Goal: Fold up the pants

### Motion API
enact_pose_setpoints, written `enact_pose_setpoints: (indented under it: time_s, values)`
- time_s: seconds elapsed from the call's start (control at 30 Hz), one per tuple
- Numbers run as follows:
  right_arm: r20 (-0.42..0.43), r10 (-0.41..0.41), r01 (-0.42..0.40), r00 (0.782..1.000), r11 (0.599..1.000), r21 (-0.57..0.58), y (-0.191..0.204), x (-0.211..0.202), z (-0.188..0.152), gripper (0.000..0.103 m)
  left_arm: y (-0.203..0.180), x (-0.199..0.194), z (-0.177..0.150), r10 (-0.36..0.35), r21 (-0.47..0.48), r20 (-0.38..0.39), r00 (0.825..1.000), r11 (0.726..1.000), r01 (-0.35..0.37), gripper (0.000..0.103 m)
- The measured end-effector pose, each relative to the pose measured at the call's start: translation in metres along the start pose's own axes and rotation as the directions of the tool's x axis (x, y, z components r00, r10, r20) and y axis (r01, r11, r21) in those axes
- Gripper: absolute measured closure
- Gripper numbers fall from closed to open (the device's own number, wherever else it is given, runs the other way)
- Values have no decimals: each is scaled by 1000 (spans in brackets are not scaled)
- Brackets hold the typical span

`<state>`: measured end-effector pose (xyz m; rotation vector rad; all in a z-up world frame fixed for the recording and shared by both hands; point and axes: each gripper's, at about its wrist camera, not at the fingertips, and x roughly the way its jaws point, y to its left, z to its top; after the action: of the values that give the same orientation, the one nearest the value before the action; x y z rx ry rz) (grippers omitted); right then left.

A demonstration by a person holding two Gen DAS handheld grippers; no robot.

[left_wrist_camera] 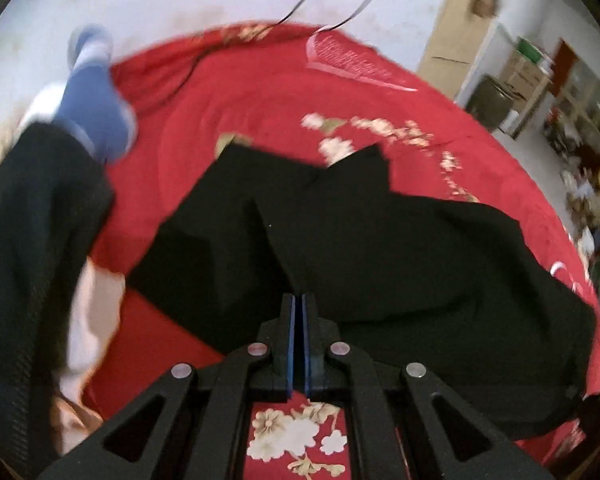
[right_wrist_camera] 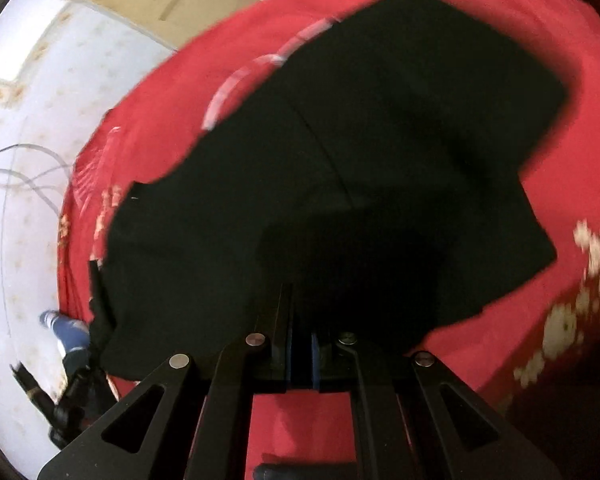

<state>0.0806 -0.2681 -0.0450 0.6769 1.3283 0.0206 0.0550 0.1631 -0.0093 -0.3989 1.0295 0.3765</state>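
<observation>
The left gripper (left_wrist_camera: pixel 299 300) is seen closed, nothing visibly clamped, over black pants (left_wrist_camera: pixel 380 248); the right gripper (right_wrist_camera: pixel 300 304) is closed, any hold being indiscernible.

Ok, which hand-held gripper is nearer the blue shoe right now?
Left. The blue shoe shows large, up-left of the left hand-held gripper; from the right hand-held gripper it is small, beyond the pants.

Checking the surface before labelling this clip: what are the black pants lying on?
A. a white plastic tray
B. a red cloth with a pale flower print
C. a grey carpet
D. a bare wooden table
B: the black pants lie spread on a red cloth printed with pale flowers, seen in both wrist views.
</observation>
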Motion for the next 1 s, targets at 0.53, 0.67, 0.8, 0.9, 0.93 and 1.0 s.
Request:
enact_pose_setpoints:
  time_s: [0.53,0.67,0.8,0.9,0.93,1.0]
  values:
    - [95,-37,30,995,996,79,-8,-38,1,69,30,13,1,-89,-180,-21,996,980,84,95]
    - [219,-108,101,970,994,45,5,-59,-7,69,30,-7,5,-43,-146,49,998,988,50,91]
    - [321,-127,144,938,989,-31,21,-72,-6,69,22,-18,21,-41,-81,136,990,995,53,53]
    - [332,-81,132,940,982,-134,41,-63,2,69,13,3,36,-45,-22,104,994,999,48,44]
    - [329,-72,136,941,976,-173,47,-58,4,69,12,15,39,-10,-14,79,997,1000,12,44]
    - [318,-57,137,946,963,-233,56,-48,5,69,15,34,41,15,-12,33,999,1000,-15,44]
